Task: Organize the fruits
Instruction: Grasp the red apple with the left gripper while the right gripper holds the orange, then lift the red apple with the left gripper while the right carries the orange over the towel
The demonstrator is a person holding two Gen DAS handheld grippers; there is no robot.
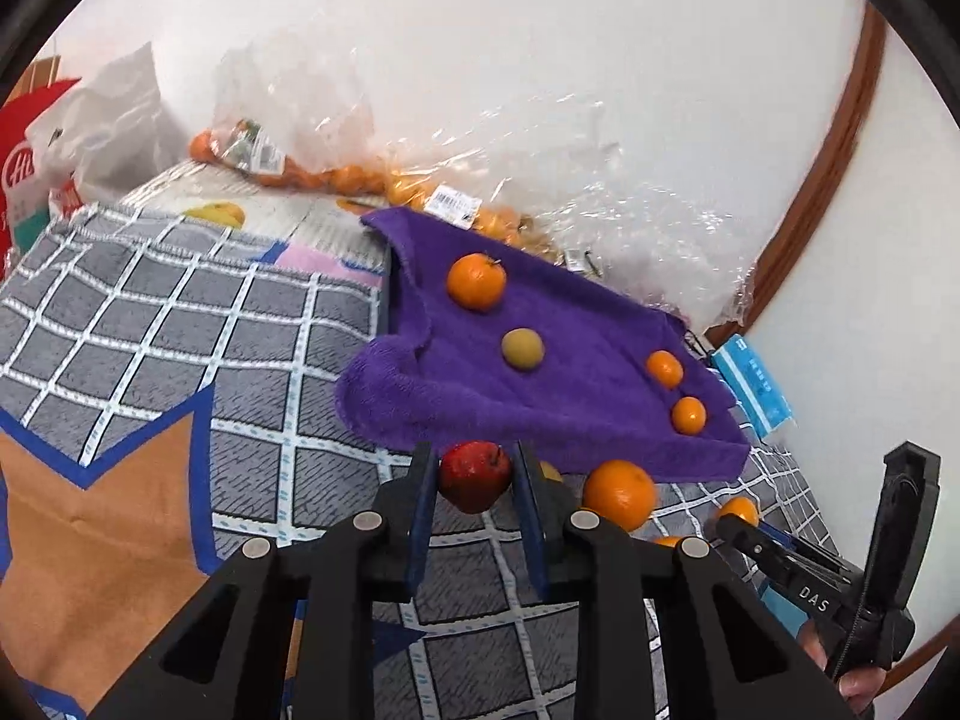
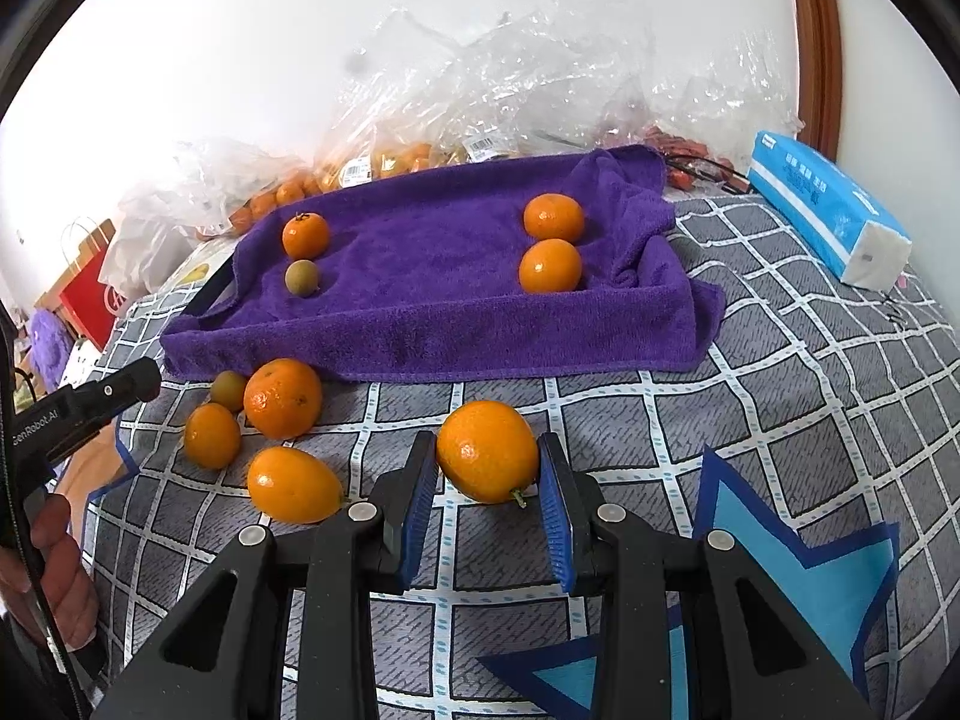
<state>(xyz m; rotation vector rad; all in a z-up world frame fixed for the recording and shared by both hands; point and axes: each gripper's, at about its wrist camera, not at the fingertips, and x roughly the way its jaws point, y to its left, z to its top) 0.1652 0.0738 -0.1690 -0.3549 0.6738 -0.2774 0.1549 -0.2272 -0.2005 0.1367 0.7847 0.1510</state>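
My left gripper (image 1: 471, 468) is shut on a red apple (image 1: 474, 474) and holds it just in front of the purple towel (image 1: 576, 372). The towel (image 2: 432, 276) carries three oranges (image 2: 553, 217) and a small green-brown fruit (image 2: 301, 278). My right gripper (image 2: 487, 468) is open, its fingers on either side of an orange (image 2: 487, 459) that lies on the checked cloth. Several loose oranges (image 2: 282, 399) and a small green-brown fruit (image 2: 228, 390) lie left of it, before the towel's front edge.
Clear plastic bags with oranges (image 1: 336, 174) lie along the wall behind the towel. A blue tissue pack (image 2: 828, 210) sits at the right. A red paper bag (image 2: 90, 294) stands at the far left. The checked grey cloth (image 2: 780, 360) covers the surface.
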